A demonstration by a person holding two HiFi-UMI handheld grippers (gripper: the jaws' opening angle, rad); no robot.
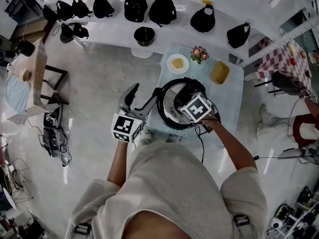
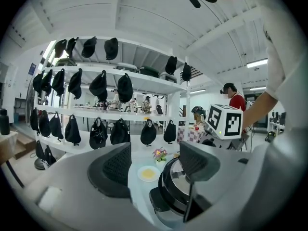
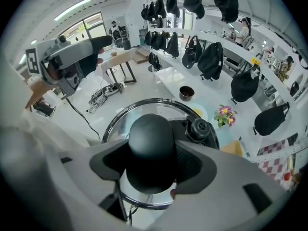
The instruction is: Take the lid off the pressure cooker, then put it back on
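No readable text, brand, number or sign in any view. Black-and-white square marker patterns stand on the left cube (image 1: 125,127) and the right cube (image 1: 195,107). These patterns carry no letters or digits.

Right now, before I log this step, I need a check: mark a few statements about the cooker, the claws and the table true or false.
1. The lid sits on the pressure cooker. True.
2. The left claw grips the cooker. False: its jaws stand apart with nothing between them.
3. The lid's knob stands between the right claw's jaws. True.
4. The plate by the flowers is empty. False: it holds yellow food.
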